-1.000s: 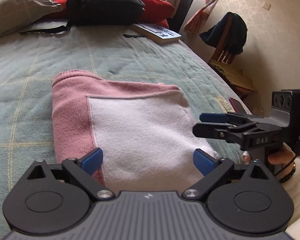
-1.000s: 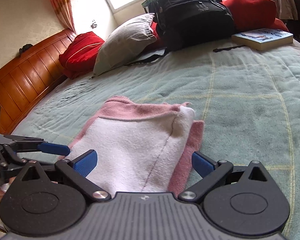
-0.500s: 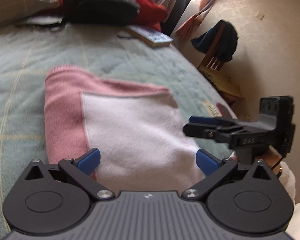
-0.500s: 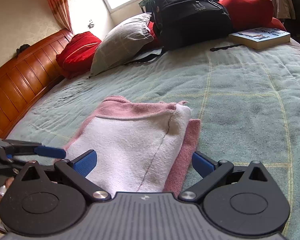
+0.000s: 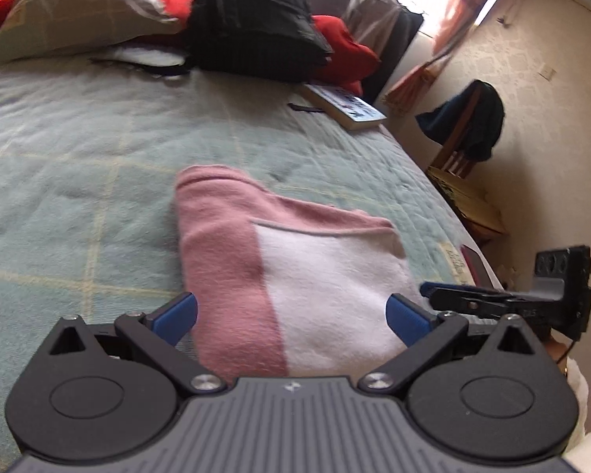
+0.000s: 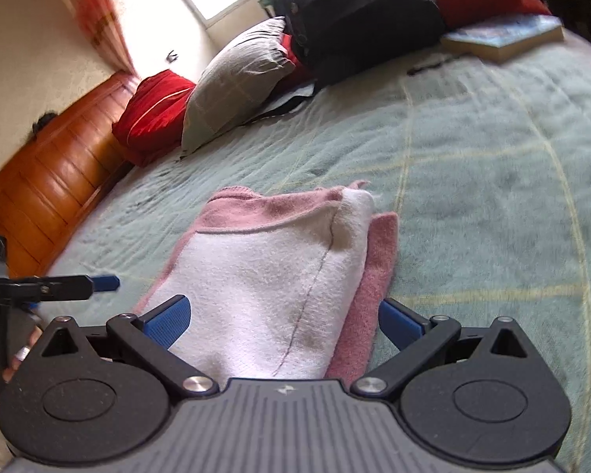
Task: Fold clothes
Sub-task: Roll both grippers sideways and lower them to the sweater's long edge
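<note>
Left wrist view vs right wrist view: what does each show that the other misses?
Only the left wrist: a wooden chair draped with dark clothing beside the bed. Only the right wrist: the wooden headboard and a red cushion by it. Both: the folded pink-and-white garment, black backpack, book, grey pillow, and both open grippers, left gripper, right gripper.

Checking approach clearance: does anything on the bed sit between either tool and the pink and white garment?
Nothing visible does. The folded garment lies directly ahead of the open left tool and open right tool. The backpack, book and pillow sit far behind it.
</note>
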The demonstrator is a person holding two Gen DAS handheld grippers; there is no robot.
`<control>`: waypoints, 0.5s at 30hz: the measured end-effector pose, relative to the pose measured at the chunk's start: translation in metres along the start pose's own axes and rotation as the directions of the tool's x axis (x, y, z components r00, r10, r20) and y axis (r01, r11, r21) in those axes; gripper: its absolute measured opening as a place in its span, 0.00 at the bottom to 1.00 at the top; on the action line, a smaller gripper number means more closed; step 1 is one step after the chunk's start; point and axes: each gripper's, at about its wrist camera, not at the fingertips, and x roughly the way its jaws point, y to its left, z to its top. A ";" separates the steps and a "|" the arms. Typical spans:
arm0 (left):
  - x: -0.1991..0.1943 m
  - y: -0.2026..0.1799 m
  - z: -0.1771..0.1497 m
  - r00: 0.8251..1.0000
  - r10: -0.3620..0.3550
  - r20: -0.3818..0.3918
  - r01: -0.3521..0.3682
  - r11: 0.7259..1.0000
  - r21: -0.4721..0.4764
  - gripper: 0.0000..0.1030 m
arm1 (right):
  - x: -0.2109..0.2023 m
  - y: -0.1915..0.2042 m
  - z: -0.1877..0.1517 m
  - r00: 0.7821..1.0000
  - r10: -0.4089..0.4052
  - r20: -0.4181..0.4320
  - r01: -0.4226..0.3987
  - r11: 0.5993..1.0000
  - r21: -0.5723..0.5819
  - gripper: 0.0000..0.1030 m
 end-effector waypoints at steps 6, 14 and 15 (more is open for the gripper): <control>0.019 0.037 0.005 0.997 -0.029 -0.075 0.020 0.993 -0.116 0.98 | 0.009 -0.030 0.002 0.993 0.097 -0.062 -0.082 0.975 0.207 1.00; 0.067 0.075 0.004 0.955 -0.210 -0.209 0.141 0.942 -0.304 0.98 | 0.036 -0.055 0.003 0.972 0.214 -0.099 -0.160 0.906 0.391 1.00; 0.072 0.077 0.006 0.951 -0.230 -0.207 0.158 0.936 -0.313 0.98 | 0.039 -0.056 0.005 0.970 0.221 -0.098 -0.165 0.902 0.399 1.00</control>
